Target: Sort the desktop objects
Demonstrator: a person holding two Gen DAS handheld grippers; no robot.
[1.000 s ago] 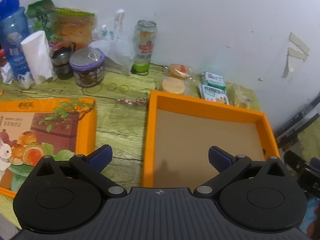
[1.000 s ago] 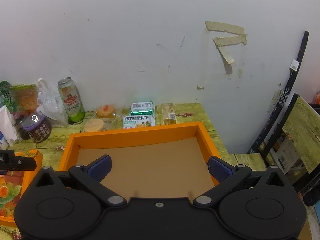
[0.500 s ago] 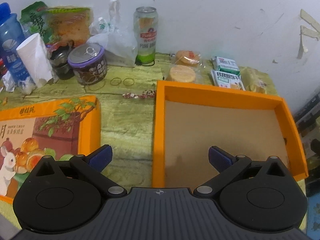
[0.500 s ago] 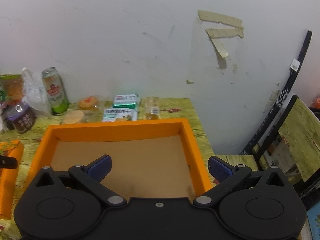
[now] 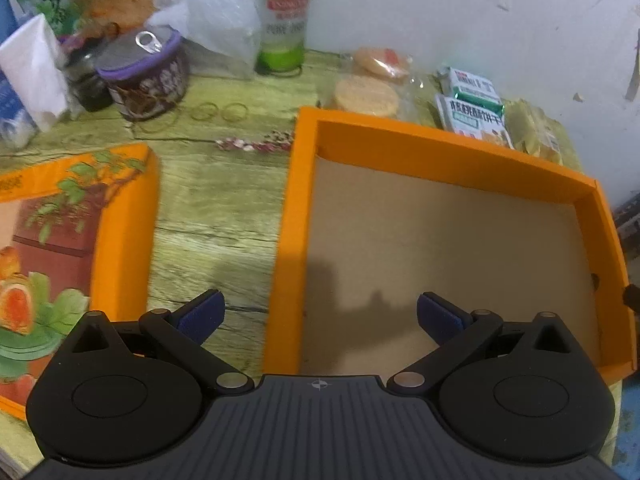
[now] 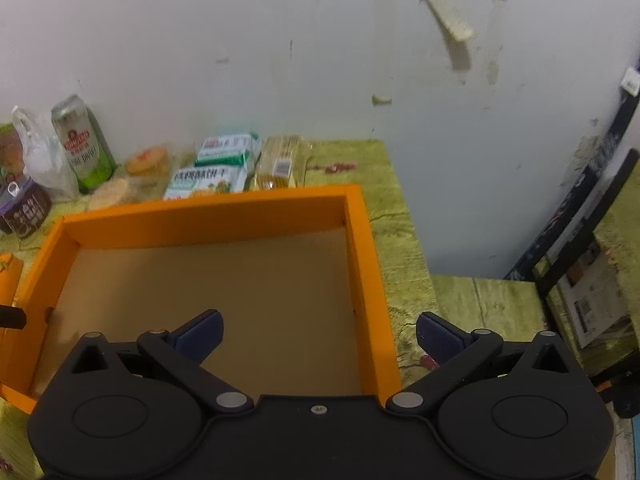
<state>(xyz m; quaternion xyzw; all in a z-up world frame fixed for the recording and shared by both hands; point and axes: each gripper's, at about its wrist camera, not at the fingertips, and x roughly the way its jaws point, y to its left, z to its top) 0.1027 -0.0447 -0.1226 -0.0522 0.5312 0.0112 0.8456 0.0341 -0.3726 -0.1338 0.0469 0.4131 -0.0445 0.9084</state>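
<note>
I held my left gripper (image 5: 319, 316) and right gripper (image 6: 319, 332) spread, both empty, over the orange box (image 5: 448, 150).

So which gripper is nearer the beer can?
Left. The left gripper straddles the orange box's left wall, on the beer can's side; the right gripper straddles the opposite wall, with the can far off to its left.

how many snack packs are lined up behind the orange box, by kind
Round cakes in clear wrap: 2
Green and white biscuit packs: 2
Yellowish clear packet: 1
Total: 5, all on the table beyond the orange box, which has nothing in it.
</note>
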